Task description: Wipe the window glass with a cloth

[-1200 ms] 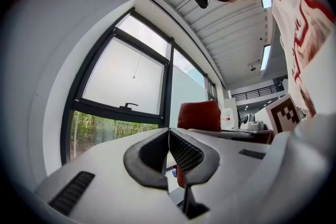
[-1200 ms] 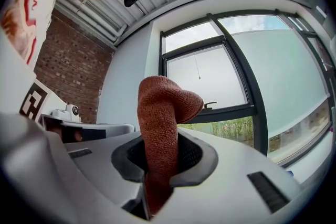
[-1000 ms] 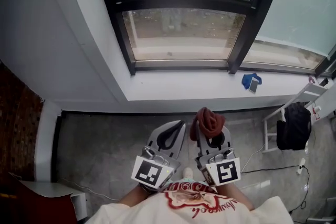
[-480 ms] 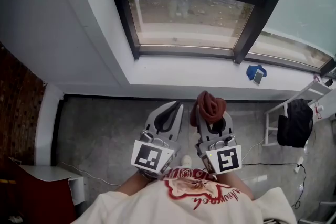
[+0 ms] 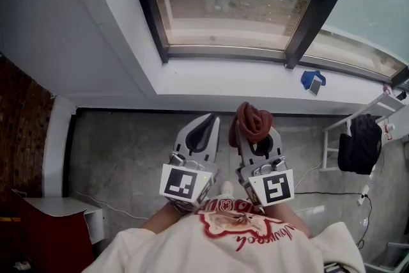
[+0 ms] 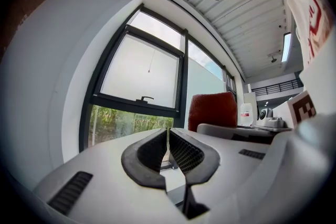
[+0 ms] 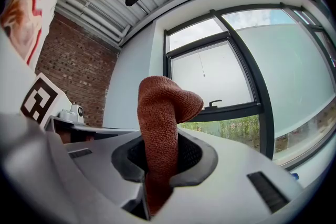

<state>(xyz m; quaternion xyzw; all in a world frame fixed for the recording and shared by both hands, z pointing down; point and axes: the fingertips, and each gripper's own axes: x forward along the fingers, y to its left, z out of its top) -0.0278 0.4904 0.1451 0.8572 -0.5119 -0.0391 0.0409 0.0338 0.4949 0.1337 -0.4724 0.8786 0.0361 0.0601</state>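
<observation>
Well, the main risk is that the cloth (image 5: 252, 123) slips out once it is pressed on the window glass (image 5: 230, 13). Only its lower part sits between the jaws, and the loose bunch above them could fold over or pull free under rubbing. If the bunch bends to one side, the hard jaw tips may also meet the glass and scratch it. The right gripper (image 5: 254, 140) is clamped on the cloth, which stands up from its jaws as a reddish-brown bundle. The left gripper (image 5: 211, 121) holds nothing, and its jaws are together with almost no gap. Both grippers hang low before the person, below the sill (image 5: 211, 83) and well apart from the glass.
</observation>
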